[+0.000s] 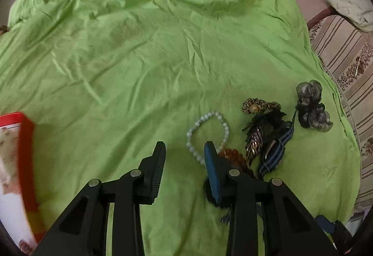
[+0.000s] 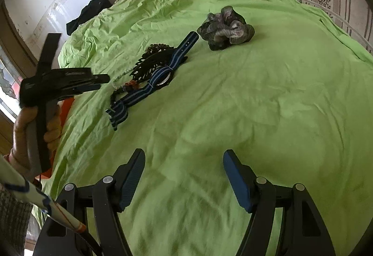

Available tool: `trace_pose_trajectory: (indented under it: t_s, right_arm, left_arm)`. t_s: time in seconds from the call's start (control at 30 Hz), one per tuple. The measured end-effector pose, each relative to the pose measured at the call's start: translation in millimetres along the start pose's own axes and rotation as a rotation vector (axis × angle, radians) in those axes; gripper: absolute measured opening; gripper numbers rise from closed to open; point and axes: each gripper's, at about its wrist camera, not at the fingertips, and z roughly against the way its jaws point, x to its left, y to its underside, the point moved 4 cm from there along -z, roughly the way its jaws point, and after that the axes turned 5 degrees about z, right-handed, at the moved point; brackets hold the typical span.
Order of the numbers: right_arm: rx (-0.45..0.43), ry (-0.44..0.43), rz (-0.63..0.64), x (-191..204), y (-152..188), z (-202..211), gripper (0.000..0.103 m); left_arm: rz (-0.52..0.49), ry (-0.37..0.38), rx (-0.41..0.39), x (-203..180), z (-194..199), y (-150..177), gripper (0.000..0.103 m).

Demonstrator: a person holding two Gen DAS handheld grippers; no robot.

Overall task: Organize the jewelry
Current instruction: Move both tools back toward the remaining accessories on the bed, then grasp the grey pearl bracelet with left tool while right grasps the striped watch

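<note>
On the bed, over a wrinkled green sheet (image 1: pixel 139 57), two hand-held grippers point down. Left hand-held gripper (image 1: pixel 185 151): jaws part open, nothing between them, only bare sheet in the gap. Its right finger (image 1: pixel 211 162) sits just over the near edge of the jewelry pile; can't tell if it touches. From the right side camera the left hand-held gripper (image 2: pixel 102 82) shows blurred, held by a hand (image 2: pixel 30 132) on its handle, tip close to the pile. Right hand-held gripper (image 2: pixel 184 162): jaws wide open, empty, over bare sheet, well apart from the pile.

Nearest the left gripper: pale bead bracelet (image 1: pixel 207 133) lying flat in a loop, amber bead piece (image 1: pixel 233 156) beside it, partly hidden by the finger. Next: dark claw hair clip (image 1: pixel 263 130) with a leopard-print piece (image 1: pixel 254 105) touching, tangled. Blue-striped watch strap (image 2: pixel 160 74) lies stretched across the clip, watch face barely visible. Farther right in the left camera: grey sheer scrunchie (image 1: pixel 312 107), on its own, apart from the tangle.

Left edge: red box (image 1: pixel 23 151), blurred. Far end of bed: black cloth (image 2: pixel 86 14) bunched by the wall. Striped floral mattress cover (image 1: pixel 345 57) beyond the sheet edge.
</note>
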Motion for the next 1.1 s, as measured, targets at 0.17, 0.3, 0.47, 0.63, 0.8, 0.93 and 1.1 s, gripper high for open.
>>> trace_pose_trajectory:
  t_s: [0.17, 0.3, 0.47, 0.63, 0.8, 0.93, 1.1]
  right_arm:
    - [0.008, 0.0, 0.006, -1, -1, -8, 0.074]
    - [0.01, 0.002, 0.01, -2, -2, -11, 0.074]
    - [0.011, -0.002, 0.007, -5, -5, -10, 0.074]
    - [0.004, 0.006, -0.008, -17, -14, -7, 0.074]
    - [-0.001, -0.015, -0.018, -20, -31, -8, 0.074]
    - [0.0, -0.106, -0.005, -2, -44, -12, 0.074]
    - [0.021, -0.211, 0.075, 41, -53, -29, 0.074]
  left_arm:
    - [-0.027, 0.011, 0.017, -10, -21, -6, 0.033]
    - [-0.056, -0.074, 0.02, -18, -35, -9, 0.019]
    - [-0.042, -0.099, -0.004, -14, -25, -8, 0.005]
    - [0.003, -0.095, -0.052, 6, 11, -2, 0.005]
    - [0.016, -0.081, -0.084, 20, 42, 17, 0.005]
    - [0.013, -0.056, -0.107, 18, 62, 32, 0.005]
    - [0.011, -0.031, -0.141, 13, 90, 51, 0.005]
